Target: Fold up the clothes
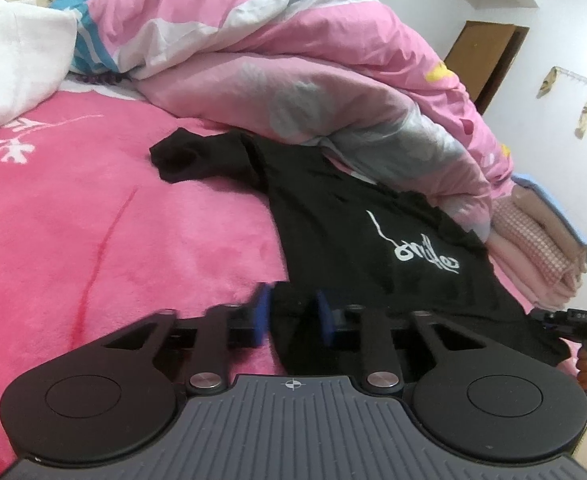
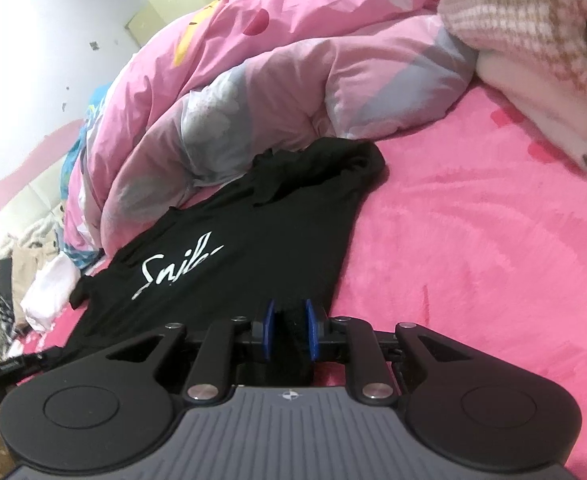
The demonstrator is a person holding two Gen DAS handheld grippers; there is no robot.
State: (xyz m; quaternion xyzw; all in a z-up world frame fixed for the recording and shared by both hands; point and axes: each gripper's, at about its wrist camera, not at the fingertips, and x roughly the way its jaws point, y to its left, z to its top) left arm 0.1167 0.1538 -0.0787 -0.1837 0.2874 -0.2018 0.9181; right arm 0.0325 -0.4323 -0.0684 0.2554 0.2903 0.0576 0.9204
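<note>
A black T-shirt (image 1: 357, 236) with white script lies on the pink bed, its far edge under a pink quilt. It also shows in the right wrist view (image 2: 253, 240). My left gripper (image 1: 292, 316) sits at the shirt's near hem, its blue pads (image 1: 261, 312) a little apart with black cloth between them. My right gripper (image 2: 289, 328) is at the other near corner, pads (image 2: 268, 328) closed on a bunch of black cloth. The right gripper shows at the right edge of the left wrist view (image 1: 573, 320).
A bunched pink quilt (image 1: 293, 68) lies behind the shirt. Folded checked blankets (image 1: 541, 248) are stacked at the right, a white garment (image 1: 13, 68) at the left. The pink fleece blanket (image 1: 113, 220) covers the bed. More clothes lie heaped at the far left (image 2: 33, 272).
</note>
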